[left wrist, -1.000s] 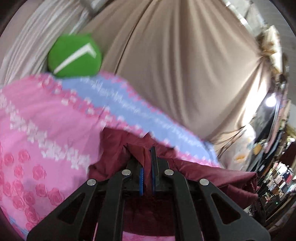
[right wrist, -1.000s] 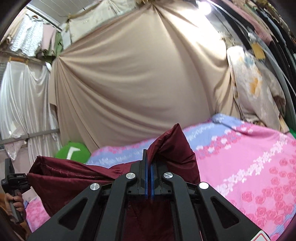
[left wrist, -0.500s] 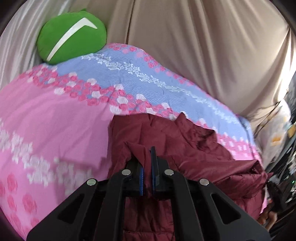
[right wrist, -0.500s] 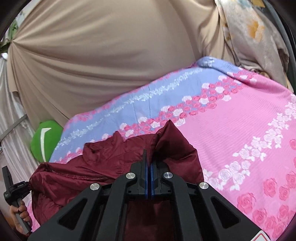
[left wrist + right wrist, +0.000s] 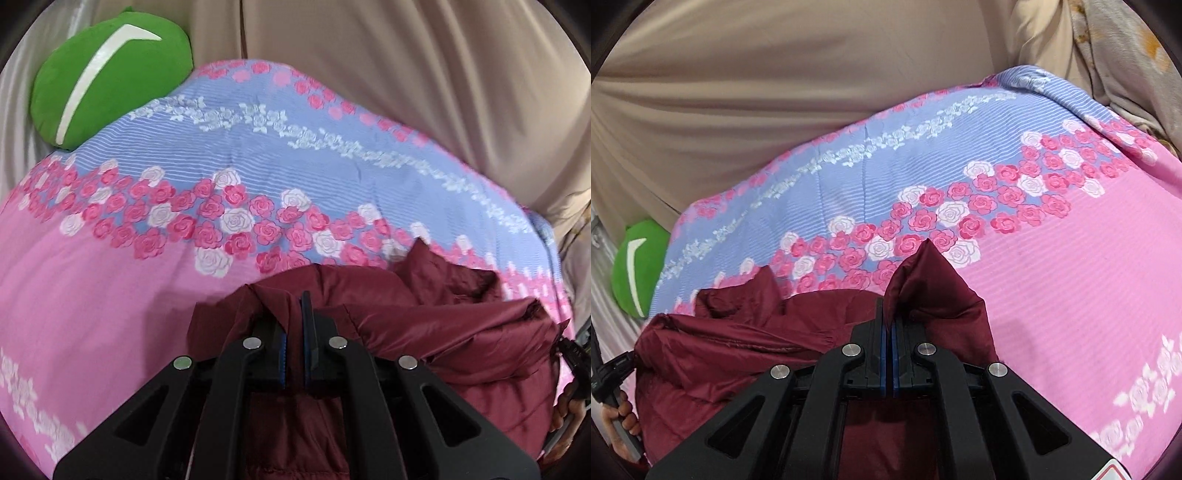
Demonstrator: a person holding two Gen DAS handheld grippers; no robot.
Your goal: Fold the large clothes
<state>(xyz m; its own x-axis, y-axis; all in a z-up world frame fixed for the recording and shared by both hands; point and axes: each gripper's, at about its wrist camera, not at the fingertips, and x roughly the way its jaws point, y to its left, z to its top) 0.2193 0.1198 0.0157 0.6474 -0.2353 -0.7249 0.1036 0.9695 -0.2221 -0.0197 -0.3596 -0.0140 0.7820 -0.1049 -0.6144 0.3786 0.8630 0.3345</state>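
Both tongs are pinching the maroon jacket (image 5: 436,332): the left gripper (image 5: 293,325) and the right gripper (image 5: 889,325) each hold a bunched corner, carrying it over the flowered bedspread (image 5: 110,295), on the near side of the green cushion (image 5: 110,77). It looks like the laying-out step, though the jacket's outline is crumpled. Next: lower it and spread it flat before letting go.
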